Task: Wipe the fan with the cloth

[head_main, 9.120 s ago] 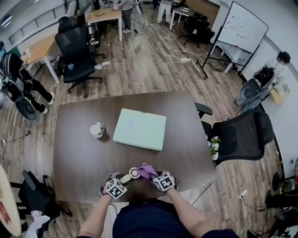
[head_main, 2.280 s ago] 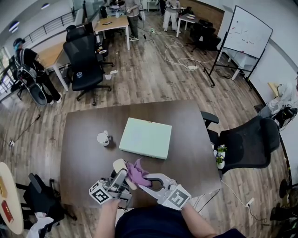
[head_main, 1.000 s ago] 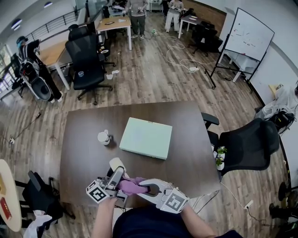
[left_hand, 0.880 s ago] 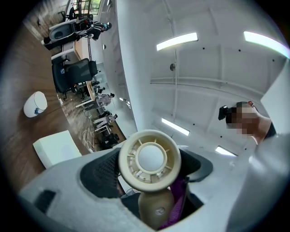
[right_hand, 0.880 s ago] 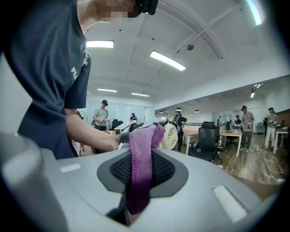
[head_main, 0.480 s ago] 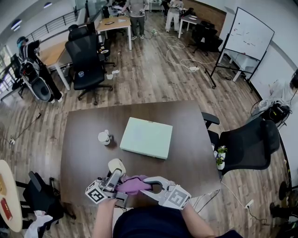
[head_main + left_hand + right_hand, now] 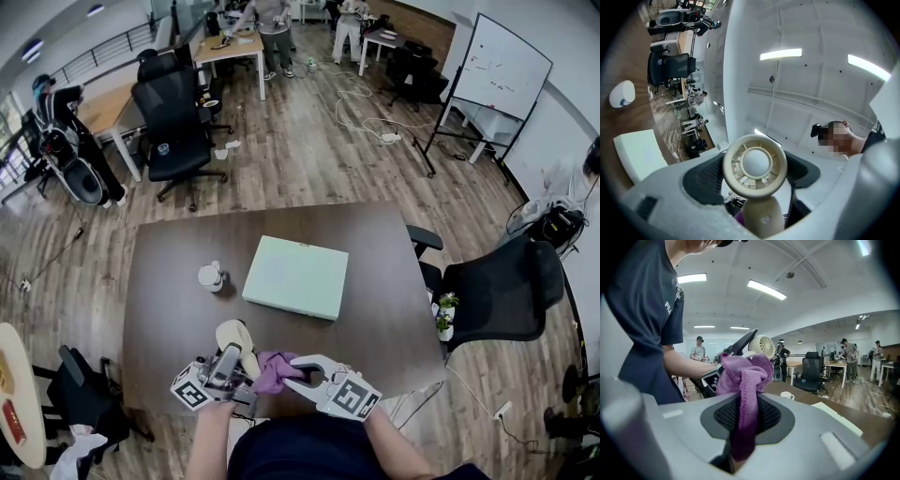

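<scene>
Head view: on the dark table (image 7: 159,319), a white mug (image 7: 211,277) and a pale green box (image 7: 295,277), both well apart from the near edge; a black office chair (image 7: 502,281) off the right side. At the near edge, left gripper (image 7: 228,364) clamped on the cream fan (image 7: 234,336). Right gripper (image 7: 289,375) just beside it, pinching the purple cloth (image 7: 274,368) — bunched close against the fan's stem.

Left gripper view: jaws closed around the fan's handle, round head upright beyond them, facing the camera; a sliver of purple low beside the handle.

Right gripper view: jaws pressed on a hanging fold of cloth — bunched top blocking part of the fan just behind.
</scene>
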`<state>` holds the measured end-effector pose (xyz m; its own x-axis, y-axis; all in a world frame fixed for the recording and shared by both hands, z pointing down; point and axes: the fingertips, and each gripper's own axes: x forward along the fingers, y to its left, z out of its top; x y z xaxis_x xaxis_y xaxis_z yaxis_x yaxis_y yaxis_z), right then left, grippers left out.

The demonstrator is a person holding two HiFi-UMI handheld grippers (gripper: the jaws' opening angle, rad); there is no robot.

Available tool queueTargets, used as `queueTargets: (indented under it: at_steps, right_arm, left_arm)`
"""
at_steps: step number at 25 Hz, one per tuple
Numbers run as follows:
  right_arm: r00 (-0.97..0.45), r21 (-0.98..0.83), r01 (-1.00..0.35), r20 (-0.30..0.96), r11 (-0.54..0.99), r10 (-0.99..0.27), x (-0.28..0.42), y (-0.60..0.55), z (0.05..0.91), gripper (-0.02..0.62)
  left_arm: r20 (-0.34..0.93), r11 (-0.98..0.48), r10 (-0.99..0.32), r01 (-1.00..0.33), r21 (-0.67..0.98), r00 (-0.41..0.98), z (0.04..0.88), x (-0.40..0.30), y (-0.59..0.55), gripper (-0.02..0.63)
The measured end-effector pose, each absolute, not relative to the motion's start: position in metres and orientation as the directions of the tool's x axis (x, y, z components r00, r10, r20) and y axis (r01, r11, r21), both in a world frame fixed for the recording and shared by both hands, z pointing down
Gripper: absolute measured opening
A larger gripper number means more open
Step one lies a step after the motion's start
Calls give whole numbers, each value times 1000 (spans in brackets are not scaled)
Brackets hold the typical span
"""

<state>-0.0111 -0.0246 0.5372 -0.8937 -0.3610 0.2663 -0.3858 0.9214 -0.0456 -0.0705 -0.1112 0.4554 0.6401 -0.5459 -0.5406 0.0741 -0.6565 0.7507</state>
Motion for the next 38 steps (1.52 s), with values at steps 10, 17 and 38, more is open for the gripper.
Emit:
queueTargets:
  at_steps: [10,17,38]
  right_arm:
    - [-888,-43,-358,323,933,-326,-20,-14,549,80]
    - [-869,-30,-426,292,904,-399,-13,-25,533,80]
    - [-755,-15,-631,238,775,-610,27,-59,506,80]
  left_arm:
    - [-571,-684,-487,118,720,661,443,-69,-103,380]
    - [-555,-711,-346,175,681,757,442,-41,-74,380]
    - [-304,-788,-174,53,614,937,472,8,-38,380]
